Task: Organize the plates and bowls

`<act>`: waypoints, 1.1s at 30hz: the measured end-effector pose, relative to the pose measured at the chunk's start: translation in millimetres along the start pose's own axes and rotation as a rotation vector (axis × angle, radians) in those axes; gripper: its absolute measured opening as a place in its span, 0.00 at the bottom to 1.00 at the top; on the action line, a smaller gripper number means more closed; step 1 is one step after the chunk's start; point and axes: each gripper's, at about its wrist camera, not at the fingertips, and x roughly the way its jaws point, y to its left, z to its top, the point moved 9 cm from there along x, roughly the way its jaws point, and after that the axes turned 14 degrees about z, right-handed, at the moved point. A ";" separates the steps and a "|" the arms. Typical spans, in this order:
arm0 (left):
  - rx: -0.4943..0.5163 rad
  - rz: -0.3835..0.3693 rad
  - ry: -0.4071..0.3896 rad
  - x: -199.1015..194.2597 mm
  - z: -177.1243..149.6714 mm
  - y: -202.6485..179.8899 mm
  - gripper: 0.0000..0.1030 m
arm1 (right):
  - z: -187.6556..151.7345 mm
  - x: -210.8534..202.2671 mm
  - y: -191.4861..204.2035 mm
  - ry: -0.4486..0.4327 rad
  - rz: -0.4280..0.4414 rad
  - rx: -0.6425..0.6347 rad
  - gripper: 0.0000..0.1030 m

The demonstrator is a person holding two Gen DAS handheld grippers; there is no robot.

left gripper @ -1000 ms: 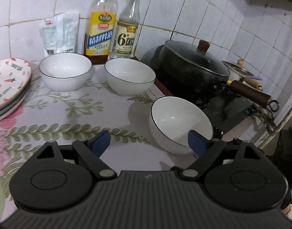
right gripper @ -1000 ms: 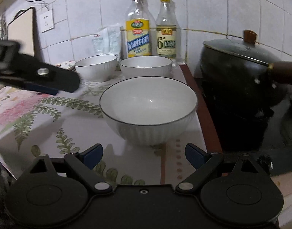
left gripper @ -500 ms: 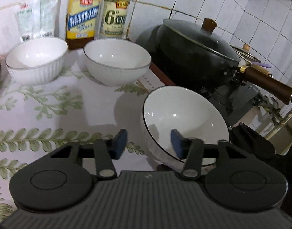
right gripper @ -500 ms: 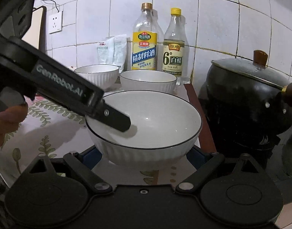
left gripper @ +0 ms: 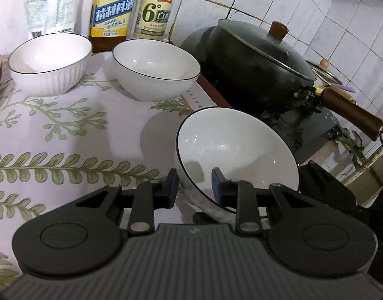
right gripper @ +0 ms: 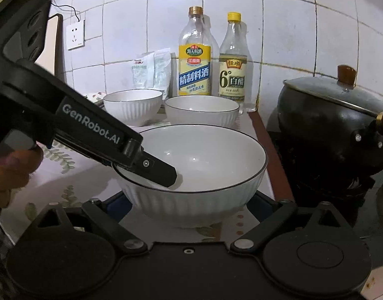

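Now left hand-held gripper [left gripper: 194, 187] astride near bowl [left gripper: 236, 150] rim.

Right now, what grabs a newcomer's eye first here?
The nearest white bowl, with the left hand-held gripper pinching its rim, one finger inside and one outside. The right hand-held gripper straddles its base, jaws wide. Right of it, a big black lidded pot sits on the stove.

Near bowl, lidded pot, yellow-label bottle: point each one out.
near bowl [right gripper: 211, 165], right wrist view, inner wall.
lidded pot [left gripper: 254, 60], left wrist view, dark side below the lid.
yellow-label bottle [right gripper: 194, 75], right wrist view, label.
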 end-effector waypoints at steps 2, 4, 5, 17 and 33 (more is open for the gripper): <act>-0.004 0.001 -0.016 -9.5 0.8 3.6 0.26 | 3.8 -2.8 6.5 -0.013 0.005 -0.012 0.96; -0.003 0.006 -0.025 -20.3 0.3 7.9 0.26 | 8.3 -5.4 14.6 -0.023 0.009 -0.027 0.96; 0.000 0.010 -0.029 -26.0 0.2 9.9 0.26 | 10.0 -6.7 19.1 -0.023 0.012 -0.032 0.96; 0.021 0.102 -0.155 -97.4 0.8 51.8 0.26 | 41.4 -5.7 84.1 -0.065 0.066 -0.097 0.96; -0.073 0.196 -0.176 -119.7 -2.7 121.7 0.26 | 57.5 42.3 139.2 -0.023 0.167 -0.139 0.96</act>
